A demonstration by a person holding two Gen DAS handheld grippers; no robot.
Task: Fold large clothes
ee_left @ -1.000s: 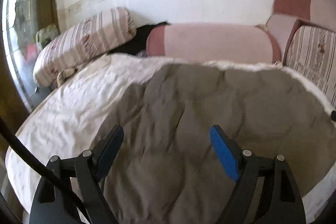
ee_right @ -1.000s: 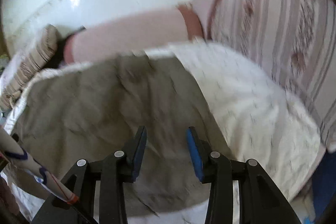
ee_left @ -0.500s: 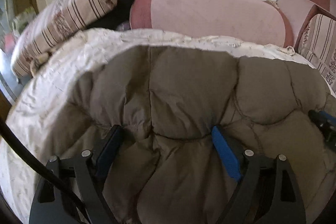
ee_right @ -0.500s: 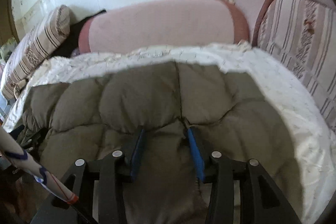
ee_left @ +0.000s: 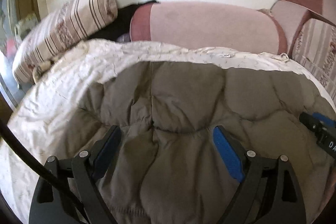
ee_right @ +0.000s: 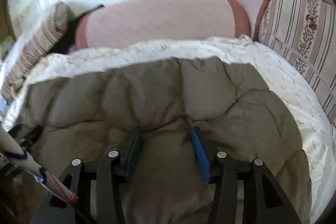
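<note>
A large grey-brown quilted padded garment [ee_left: 189,98] lies spread on a white bedcover [ee_left: 69,81]; it also fills the right wrist view [ee_right: 147,98]. My left gripper [ee_left: 166,135] is open, its blue pads wide apart and pressed down on the garment's near edge, with puffy fabric bulging between them. My right gripper [ee_right: 166,135] is open with a narrower gap and a fold of the garment sits between its fingers. The right gripper's tip shows at the right edge of the left wrist view [ee_left: 319,131].
A pink bolster [ee_left: 210,26] lies along the white wall behind the bed. A striped pillow [ee_left: 69,24] sits at the back left and striped cushions [ee_right: 304,35] at the right. A dark cloth [ee_left: 126,20] lies between pillow and bolster.
Both grippers have dropped and moved forward onto the garment's near edge. The garment now bunches up between the fingers. The right gripper's gap looks slightly wider than before.
</note>
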